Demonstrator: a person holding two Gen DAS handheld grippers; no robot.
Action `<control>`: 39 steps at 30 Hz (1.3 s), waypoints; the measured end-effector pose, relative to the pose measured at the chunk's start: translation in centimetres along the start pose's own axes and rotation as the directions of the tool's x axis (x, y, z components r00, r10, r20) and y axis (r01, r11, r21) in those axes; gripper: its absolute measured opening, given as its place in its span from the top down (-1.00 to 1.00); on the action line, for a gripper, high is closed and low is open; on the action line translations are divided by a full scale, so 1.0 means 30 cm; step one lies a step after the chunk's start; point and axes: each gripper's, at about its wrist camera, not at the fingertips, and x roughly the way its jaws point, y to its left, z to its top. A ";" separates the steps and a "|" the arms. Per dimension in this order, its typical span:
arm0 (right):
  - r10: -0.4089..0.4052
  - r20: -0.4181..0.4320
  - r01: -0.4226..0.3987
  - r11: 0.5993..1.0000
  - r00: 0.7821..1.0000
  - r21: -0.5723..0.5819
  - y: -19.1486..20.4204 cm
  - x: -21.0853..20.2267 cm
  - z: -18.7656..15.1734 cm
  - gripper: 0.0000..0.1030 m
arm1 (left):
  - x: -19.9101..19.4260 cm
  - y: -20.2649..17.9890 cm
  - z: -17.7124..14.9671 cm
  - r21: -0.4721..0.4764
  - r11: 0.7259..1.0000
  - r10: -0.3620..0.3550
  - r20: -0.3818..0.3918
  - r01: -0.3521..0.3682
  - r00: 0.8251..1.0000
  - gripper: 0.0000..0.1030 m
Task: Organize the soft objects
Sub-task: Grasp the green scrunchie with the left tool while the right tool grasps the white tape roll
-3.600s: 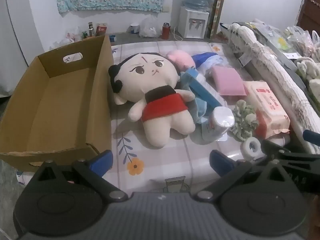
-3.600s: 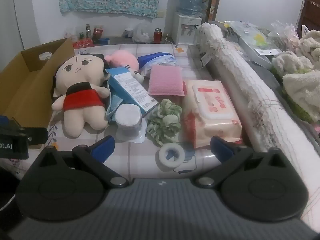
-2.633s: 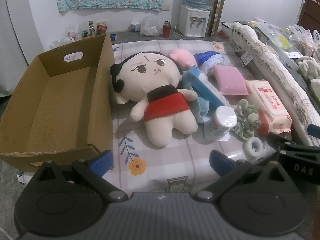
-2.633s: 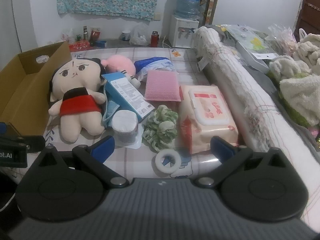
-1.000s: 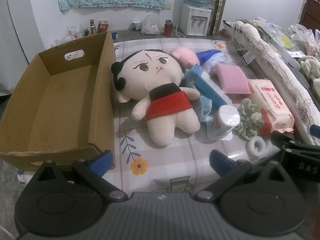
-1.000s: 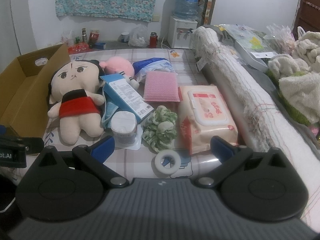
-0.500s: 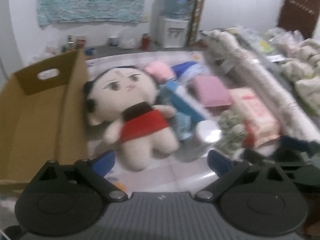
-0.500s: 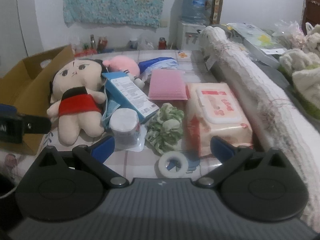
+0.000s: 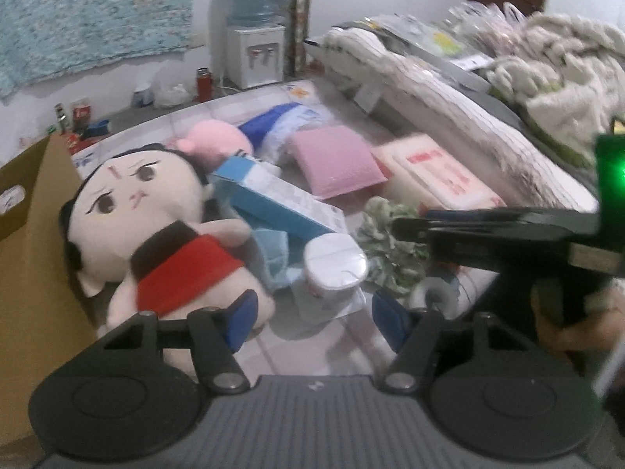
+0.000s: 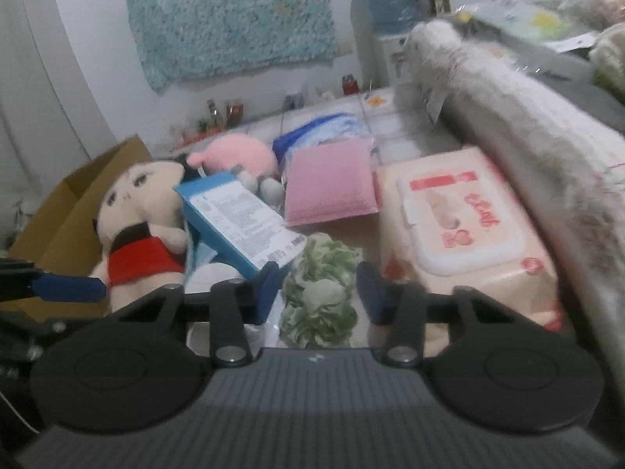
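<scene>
Patterned table (image 10: 390,144): right gripper (image 10: 318,293), jaws parted, straddles green scrunchie (image 10: 320,293); left gripper (image 9: 312,318) parted, empty. Step: approach. Next: clamp, carry to cardboard box (image 10: 74,203).

Cardboard box (image 9: 27,234) stands at the tabletop's (image 9: 312,348) left edge, doll (image 9: 156,234) touching its wall. Carton (image 10: 238,219) lies right of the doll, scrunchie (image 10: 320,293) beside its near end. Wipes pack (image 10: 465,226) lies right of the scrunchie; pad (image 10: 328,183) behind. Rolled bedding (image 10: 547,136) runs along the right edge.
</scene>
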 end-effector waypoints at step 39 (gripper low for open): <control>0.585 0.041 -0.552 0.737 0.810 0.389 -0.191 -0.193 0.095 -0.26 | 0.037 -0.127 0.089 0.122 0.992 -0.027 0.025 0.024 0.999 0.62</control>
